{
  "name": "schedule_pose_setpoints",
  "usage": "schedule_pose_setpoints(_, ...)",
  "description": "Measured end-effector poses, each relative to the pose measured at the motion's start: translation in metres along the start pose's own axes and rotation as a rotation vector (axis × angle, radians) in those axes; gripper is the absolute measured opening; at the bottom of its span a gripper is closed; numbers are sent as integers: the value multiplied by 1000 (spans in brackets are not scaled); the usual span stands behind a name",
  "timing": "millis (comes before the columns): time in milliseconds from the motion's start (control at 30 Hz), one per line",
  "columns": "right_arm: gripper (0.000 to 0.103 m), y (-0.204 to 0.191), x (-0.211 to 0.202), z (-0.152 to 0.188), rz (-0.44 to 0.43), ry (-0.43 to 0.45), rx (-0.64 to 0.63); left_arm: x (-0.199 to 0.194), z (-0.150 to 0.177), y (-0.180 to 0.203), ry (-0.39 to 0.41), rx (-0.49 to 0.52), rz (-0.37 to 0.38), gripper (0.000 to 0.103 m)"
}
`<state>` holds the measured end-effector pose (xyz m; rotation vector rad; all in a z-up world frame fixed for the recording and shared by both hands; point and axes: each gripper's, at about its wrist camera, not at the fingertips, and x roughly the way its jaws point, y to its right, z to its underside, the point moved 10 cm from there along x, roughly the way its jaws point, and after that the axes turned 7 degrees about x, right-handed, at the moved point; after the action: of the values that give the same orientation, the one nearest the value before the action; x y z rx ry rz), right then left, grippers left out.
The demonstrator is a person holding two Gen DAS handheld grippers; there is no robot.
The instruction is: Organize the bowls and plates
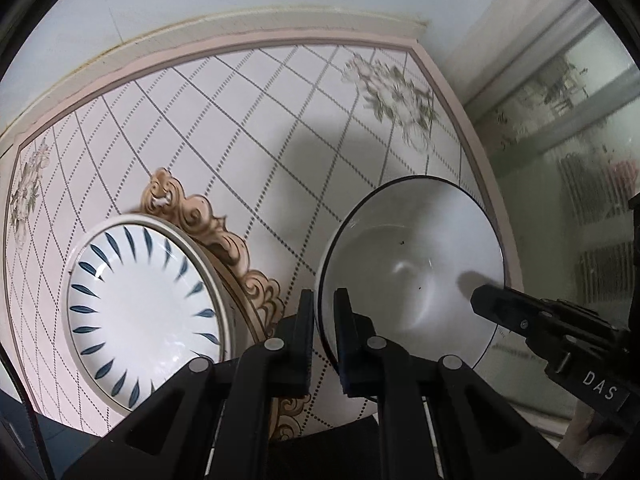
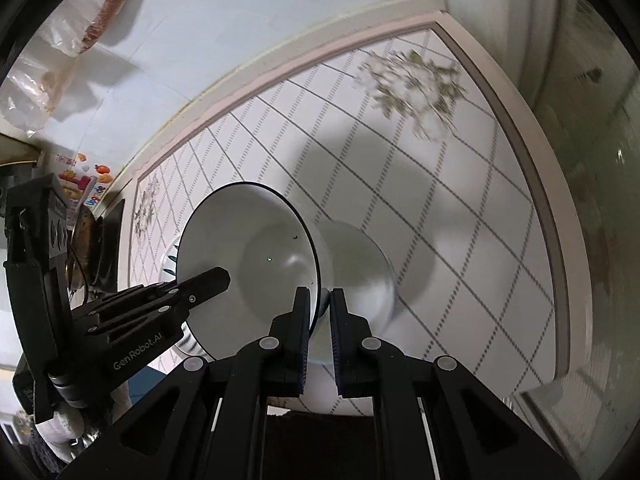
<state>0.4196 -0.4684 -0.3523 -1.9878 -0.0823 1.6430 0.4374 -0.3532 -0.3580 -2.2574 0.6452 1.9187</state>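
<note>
A white bowl (image 1: 416, 268) with a thin dark rim is held tilted above the table by both grippers. My left gripper (image 1: 324, 300) is shut on its left rim. My right gripper (image 2: 319, 298) is shut on the opposite rim of the same bowl (image 2: 256, 260). The right gripper also shows in the left wrist view (image 1: 480, 300), and the left gripper shows in the right wrist view (image 2: 224, 276). A white plate (image 1: 140, 308) with blue leaf marks lies on the table to the left of the bowl.
The table (image 1: 240, 120) has a white grid pattern, flower prints, a gold ornament and a pink border. A wall stands behind it. Plastic bags (image 2: 60, 60) hang at the upper left in the right wrist view. A glass panel (image 1: 580, 160) is on the right.
</note>
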Motion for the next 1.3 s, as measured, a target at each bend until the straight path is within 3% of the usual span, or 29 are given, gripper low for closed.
schedule_pose_setpoints(367,11,21,15,2,12,-19,23,26,10,8,-50,28,-29,8)
schedule_pose_setpoints(1133,15,28,31,1,36,-77,4,30,4,7,-56,114,-159,8)
schedule_pose_setpoints(1300,15,28,32,1,48,-86,8,26,5,9,-58,114,-143,8)
